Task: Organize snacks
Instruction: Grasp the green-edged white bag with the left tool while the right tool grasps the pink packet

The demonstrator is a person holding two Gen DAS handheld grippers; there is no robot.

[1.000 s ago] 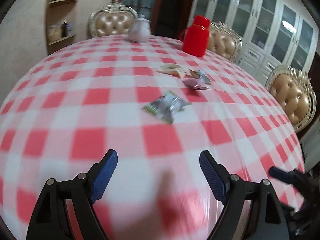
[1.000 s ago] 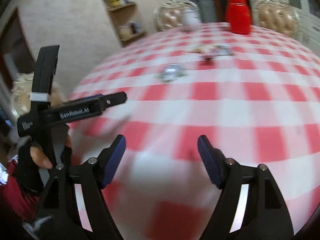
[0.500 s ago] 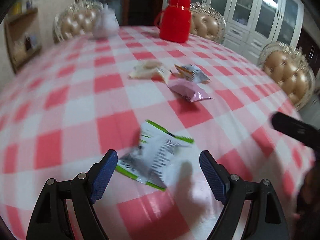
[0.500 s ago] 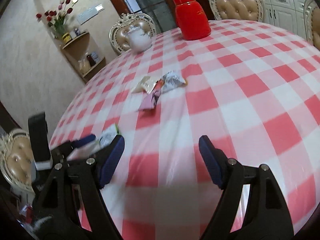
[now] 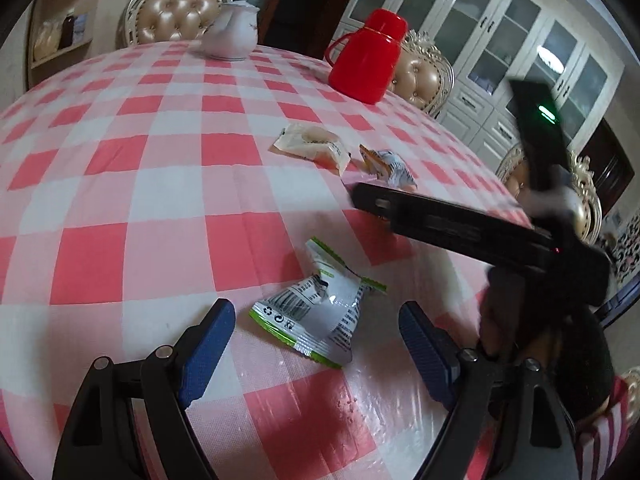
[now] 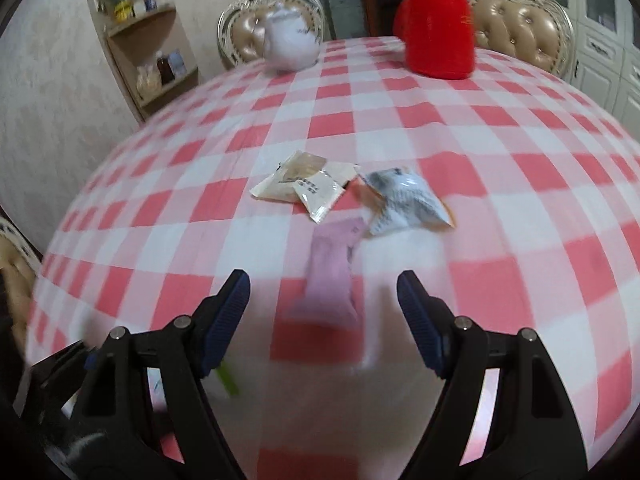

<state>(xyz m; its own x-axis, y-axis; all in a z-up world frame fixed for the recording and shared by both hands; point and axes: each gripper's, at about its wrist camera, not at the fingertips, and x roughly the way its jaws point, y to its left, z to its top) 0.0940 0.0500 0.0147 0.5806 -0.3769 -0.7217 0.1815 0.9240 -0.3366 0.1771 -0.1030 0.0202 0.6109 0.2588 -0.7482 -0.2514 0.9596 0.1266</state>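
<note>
A crumpled silver packet with green edges (image 5: 320, 308) lies on the red-and-white checked tablecloth (image 5: 160, 184). My left gripper (image 5: 316, 314) is open just above it, one blue pad on each side and neither touching. A pink packet (image 6: 330, 276), blurred, lies between the fingers of my right gripper (image 6: 322, 286). Its jaws are closing and the pads stand clear of the packet. Beyond it lie two beige packets (image 6: 304, 184) and a grey-white packet with orange edges (image 6: 404, 200). In the left wrist view the right gripper's black housing (image 5: 460, 228) hides the pink packet.
A red flask (image 5: 368, 60) and a white teapot (image 5: 232, 36) stand at the table's far side. Padded chairs (image 6: 520, 28) ring the table. White cabinets (image 5: 520, 52) stand behind on the right and a wall shelf (image 6: 152, 60) on the left.
Both grippers moved forward over the table. The left now straddles the silver-green packet. The right swung from the table's edge to the pink packet, and its jaws narrowed a little.
</note>
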